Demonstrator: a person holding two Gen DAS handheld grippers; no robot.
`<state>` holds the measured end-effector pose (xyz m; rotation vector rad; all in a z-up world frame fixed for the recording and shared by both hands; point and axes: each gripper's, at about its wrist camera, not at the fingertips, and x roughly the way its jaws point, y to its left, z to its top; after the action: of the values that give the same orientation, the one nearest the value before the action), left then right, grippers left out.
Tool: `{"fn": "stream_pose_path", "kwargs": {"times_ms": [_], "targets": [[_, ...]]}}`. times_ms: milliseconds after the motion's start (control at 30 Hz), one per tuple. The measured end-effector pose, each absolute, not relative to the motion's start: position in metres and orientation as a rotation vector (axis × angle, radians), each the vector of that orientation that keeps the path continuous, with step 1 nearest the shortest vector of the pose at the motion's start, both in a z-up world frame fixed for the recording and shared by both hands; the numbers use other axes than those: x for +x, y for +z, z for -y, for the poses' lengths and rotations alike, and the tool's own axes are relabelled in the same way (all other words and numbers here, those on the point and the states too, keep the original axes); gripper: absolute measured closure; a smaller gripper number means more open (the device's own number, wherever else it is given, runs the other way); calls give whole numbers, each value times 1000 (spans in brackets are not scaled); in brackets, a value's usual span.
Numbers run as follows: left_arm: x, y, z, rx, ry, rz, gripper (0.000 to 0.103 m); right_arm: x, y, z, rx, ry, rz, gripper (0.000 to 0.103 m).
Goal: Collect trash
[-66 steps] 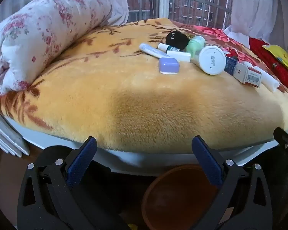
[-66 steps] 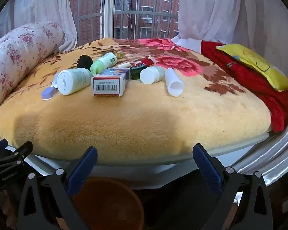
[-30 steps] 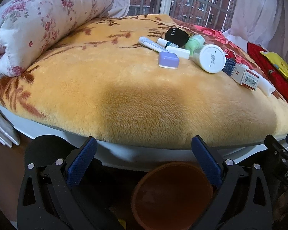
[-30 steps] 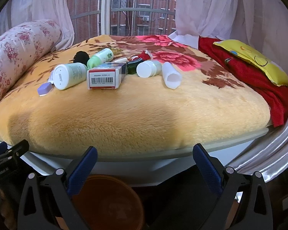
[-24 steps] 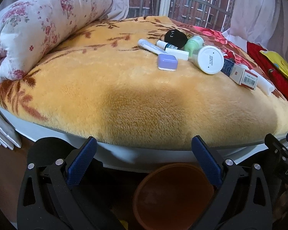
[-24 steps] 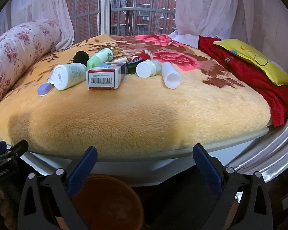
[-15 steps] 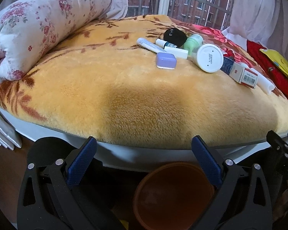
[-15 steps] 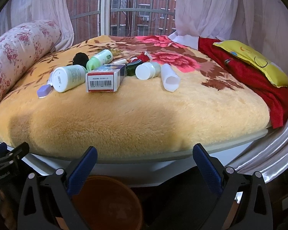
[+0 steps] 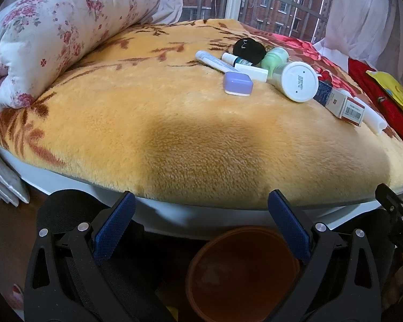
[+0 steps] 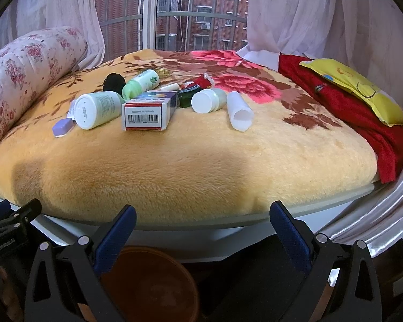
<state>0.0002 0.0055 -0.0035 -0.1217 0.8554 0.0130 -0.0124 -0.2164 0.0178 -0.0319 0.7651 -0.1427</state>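
Note:
Several pieces of trash lie on a yellow plush blanket (image 10: 190,161): a white bottle (image 10: 96,110), a barcoded box (image 10: 147,112), a purple case (image 9: 238,83), a green bottle (image 10: 141,83), a small white jar (image 10: 208,100), a white tube (image 10: 239,110) and a black round item (image 9: 249,50). A brown bin (image 9: 241,271) stands on the floor below the bed edge. My left gripper (image 9: 201,222) is open and empty above the bin. The right gripper (image 10: 202,224) is open and empty too, near the bed edge.
A rolled floral quilt (image 9: 53,35) lies along the bed's left side. A red cloth (image 10: 349,112) and a yellow pillow (image 10: 357,86) sit at the right. White curtains (image 10: 322,13) and a window (image 10: 190,21) are behind. The white bed frame (image 10: 201,233) rims the blanket.
Both views have shifted only slightly; the trash sits a little closer in the frames. Both grippers stay open and nothing on the bed has moved.

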Motion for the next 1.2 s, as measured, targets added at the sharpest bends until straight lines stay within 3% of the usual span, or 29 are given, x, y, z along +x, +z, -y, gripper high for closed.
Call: {"fn": "stream_pose_path", "kwargs": {"times_ms": [733,1200], "targets": [[9,0,-1,-109,8,-859,7,4,34,219,-59,-141,-755,5],[47,18,8,-115,-13,-860,7,103,57,276,-44,-181,-823,5]]}}
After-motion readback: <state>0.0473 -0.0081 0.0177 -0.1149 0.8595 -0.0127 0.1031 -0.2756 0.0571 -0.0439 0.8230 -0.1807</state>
